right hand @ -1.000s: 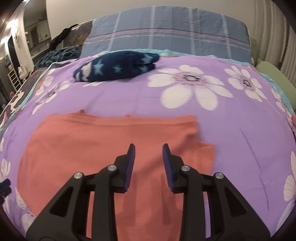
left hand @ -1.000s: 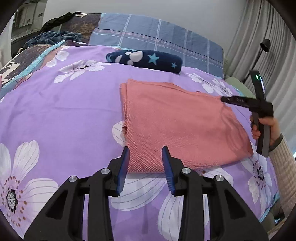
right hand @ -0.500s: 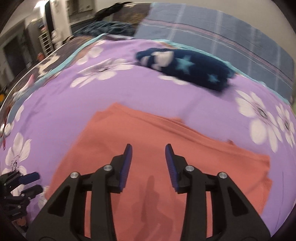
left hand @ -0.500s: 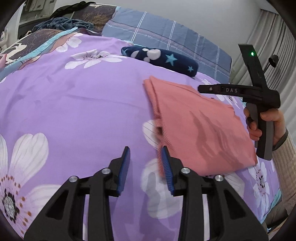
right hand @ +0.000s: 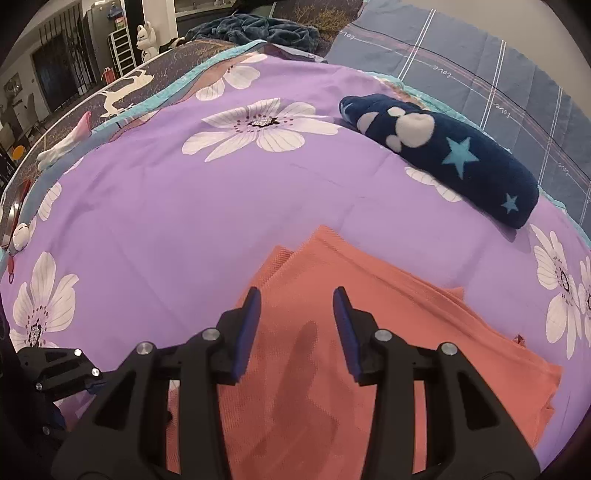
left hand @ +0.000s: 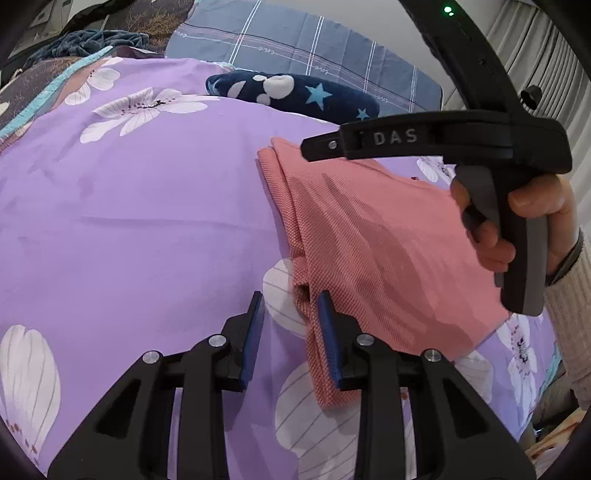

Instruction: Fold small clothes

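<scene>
A folded salmon-pink garment (left hand: 373, 243) lies flat on the purple flowered bedspread (left hand: 147, 221); it also shows in the right wrist view (right hand: 388, 332). My left gripper (left hand: 291, 325) is open at the garment's near left edge, with the edge between its blue pads and nothing clamped. My right gripper (right hand: 295, 317) is open and hovers over the garment's left part, near its far left corner. The right gripper's body (left hand: 436, 144) and the hand on it show above the garment in the left wrist view.
A rolled navy garment with stars and white patches (right hand: 443, 155) lies beyond the pink one. A blue plaid pillow (right hand: 480, 62) is at the bed's head. A dark blanket (right hand: 258, 29) is bunched at the far left. Small items (right hand: 22, 236) lie along the bed's left edge.
Both grippers have swung left. The left one came from the garment's near edge to its left edge. The right one moved from the garment's right part to over its left part.
</scene>
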Available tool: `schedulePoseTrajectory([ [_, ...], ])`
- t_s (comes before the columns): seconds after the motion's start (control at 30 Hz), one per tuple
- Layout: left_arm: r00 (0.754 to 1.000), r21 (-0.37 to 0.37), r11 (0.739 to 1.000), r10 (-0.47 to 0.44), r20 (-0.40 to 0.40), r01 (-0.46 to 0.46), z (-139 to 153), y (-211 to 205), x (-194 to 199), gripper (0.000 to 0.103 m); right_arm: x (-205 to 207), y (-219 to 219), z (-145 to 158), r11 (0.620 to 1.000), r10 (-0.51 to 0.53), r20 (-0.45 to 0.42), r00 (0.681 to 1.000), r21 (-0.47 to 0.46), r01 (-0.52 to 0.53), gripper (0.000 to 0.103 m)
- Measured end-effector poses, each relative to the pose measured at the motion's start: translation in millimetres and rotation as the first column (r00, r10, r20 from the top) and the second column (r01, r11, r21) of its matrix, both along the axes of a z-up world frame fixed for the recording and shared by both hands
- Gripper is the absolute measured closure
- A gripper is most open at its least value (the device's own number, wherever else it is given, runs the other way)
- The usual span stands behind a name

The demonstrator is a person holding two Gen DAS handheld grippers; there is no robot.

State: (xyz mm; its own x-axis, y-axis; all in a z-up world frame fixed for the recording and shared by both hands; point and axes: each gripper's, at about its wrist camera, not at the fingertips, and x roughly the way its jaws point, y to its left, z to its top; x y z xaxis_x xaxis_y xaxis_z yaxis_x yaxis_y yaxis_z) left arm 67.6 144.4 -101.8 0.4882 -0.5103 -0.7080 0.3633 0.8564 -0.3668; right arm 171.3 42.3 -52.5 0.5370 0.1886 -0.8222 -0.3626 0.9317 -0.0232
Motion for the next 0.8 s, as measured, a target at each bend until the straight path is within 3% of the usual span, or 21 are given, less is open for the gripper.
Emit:
schedulePoseTrajectory([
  [0.23, 0.999, -0.083, 0.996, -0.025, -0.03, 0.023, -3, -4, 11, 0.072, 24, 22, -10, 0.999, -0.002, -0.042, 0.999, -0.034, 0.001, 0.062],
  [0.4, 0.997, -0.122, 0.992, -0.047, -0.054, 0.04, -7, -6, 16, 0.085, 35, 32, -22, 0.999, -0.001, -0.077, 0.997, -0.043, -0.002, 0.063],
  [0.63, 0.999, -0.148, 0.989, -0.026, -0.045, 0.019, -5, 5, 11, 0.086, 39, 36, -22, 0.998, 0.008, -0.038, 0.999, -0.066, -0.01, 0.078],
  [0.8, 0.997, -0.162, 0.987, 0.013, -0.077, -0.026, -11, 14, 19, 0.086, 43, 43, -30, 0.994, 0.025, -0.072, 0.997, -0.106, -0.033, 0.077],
])
